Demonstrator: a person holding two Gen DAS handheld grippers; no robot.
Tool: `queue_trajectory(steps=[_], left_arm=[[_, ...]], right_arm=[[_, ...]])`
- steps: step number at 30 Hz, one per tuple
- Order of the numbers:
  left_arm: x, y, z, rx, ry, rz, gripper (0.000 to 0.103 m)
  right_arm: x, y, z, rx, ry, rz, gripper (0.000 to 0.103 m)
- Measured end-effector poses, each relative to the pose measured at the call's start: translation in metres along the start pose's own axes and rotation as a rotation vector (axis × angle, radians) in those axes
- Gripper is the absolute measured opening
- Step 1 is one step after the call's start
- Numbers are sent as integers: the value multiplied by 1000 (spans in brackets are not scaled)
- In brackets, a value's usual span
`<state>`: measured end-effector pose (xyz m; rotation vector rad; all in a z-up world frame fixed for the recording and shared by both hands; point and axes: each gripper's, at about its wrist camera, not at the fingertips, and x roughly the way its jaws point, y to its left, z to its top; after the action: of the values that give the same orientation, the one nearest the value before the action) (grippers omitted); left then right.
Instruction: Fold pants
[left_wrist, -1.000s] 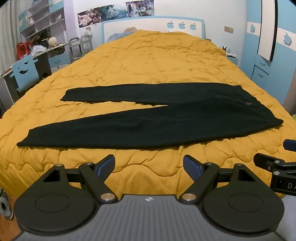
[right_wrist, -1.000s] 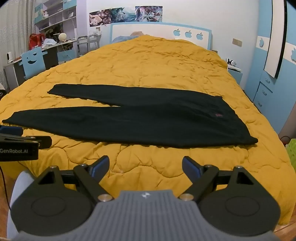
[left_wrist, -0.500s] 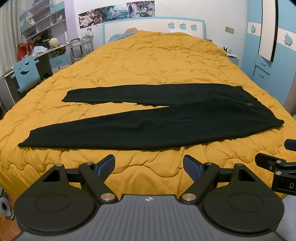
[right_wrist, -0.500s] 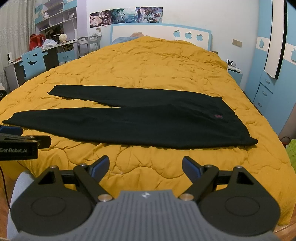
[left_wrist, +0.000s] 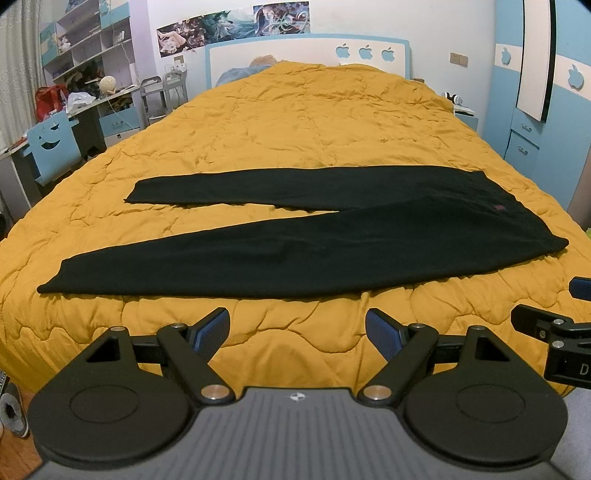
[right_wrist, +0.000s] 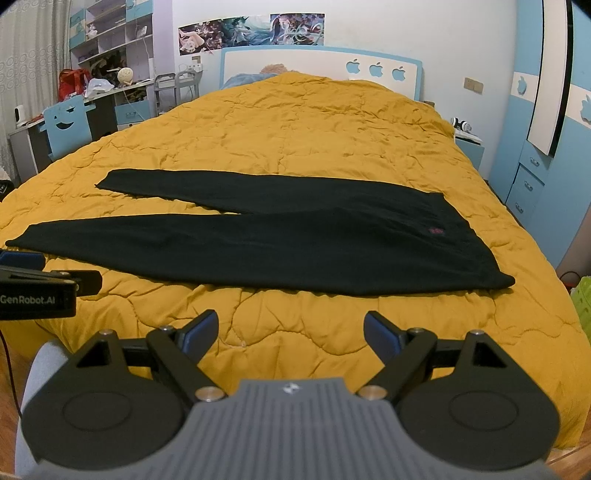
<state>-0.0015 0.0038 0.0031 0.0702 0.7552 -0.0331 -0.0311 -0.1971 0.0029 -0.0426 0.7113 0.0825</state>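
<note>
Yellow quilt (left_wrist: 295, 122), pants (left_wrist: 295, 254) beyond spread fingers (left_wrist: 212, 328)

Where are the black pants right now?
The black pants lie flat across the yellow quilt, beyond both open grippers, waistband toward the right side by the blue wardrobe, legs splayed toward the left.

Both my wrist views are evenly lit, soft indoor light, no hard shadows or glare on the yellow quilt (left_wrist: 295, 122). Strong fisheye bend: wardrobe (right_wrist: 546, 110) and shelves (left_wrist: 81, 48) curve at the edges, corners vignette black. The black pants (left_wrist: 295, 251) read as a flat dark mass with little texture. Focus is fair throughout.
</note>
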Motion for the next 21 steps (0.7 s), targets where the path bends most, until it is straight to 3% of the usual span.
queue_trajectory(steps=[21], left_arm=[[-2,0,0,-2,-2,3,97]], right_arm=[[-1,-1,-2,7,2,-2,82]])
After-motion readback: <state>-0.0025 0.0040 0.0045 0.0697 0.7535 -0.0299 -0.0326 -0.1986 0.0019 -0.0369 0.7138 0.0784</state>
